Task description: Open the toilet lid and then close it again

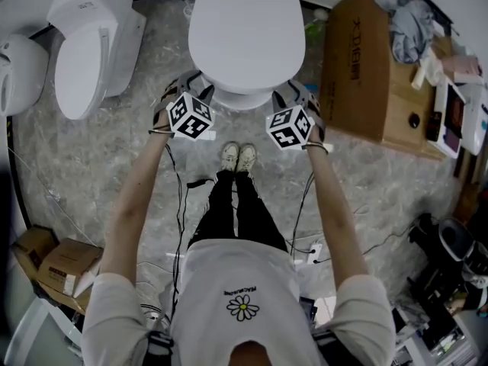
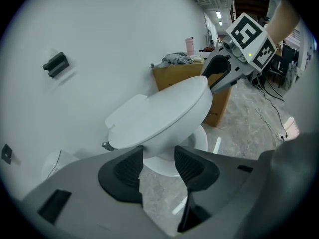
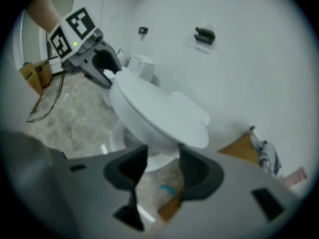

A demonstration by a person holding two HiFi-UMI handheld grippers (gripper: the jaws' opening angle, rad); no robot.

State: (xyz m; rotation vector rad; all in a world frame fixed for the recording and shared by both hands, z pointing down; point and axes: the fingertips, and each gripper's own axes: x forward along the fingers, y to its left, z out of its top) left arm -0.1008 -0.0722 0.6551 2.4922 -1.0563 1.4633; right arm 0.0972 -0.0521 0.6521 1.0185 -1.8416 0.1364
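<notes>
1. Two tongs are held out on bare arms toward the front of a white toilet [image 1: 244, 99]. The left tongs [image 1: 189, 88] are by the left of its front rim and the right tongs [image 1: 296, 97] by the right.
2. The toilet lid [image 1: 245, 33] lies down flat on the bowl, fully closed. It is at the top middle of the head view, straight ahead of the person's shoes [image 1: 239, 157].
3. The left tongs are open. In the left gripper view the two dark pads [image 2: 130, 167] stand apart with nothing between them, and the underside of the bowl and the floor show through the gap.
4. The right tongs are open too. Their pads [image 3: 195, 169] are apart and grip nothing, and the base of the bowl shows between them.
5. Each gripper view shows the other tongs close against the front edge of the lid. Whether either one touches it I cannot tell.
6. A second toilet [image 1: 91, 48], also with its lid down, stands to the left, well apart from the first.
7. A large cardboard box [image 1: 358, 75] stands just to the right of the toilet, with a grey cloth [image 1: 412, 21] heaped on top.
8. The floor [image 1: 114, 174] is grey and marbled. Black cables [image 1: 181, 204] trail across it beside the person's legs.
9. Smaller cardboard boxes [image 1: 53, 261] sit at the lower left.
10. Behind the toilet is a plain white wall [image 2: 99, 34] with a small black fitting [image 2: 55, 63] on it.
</notes>
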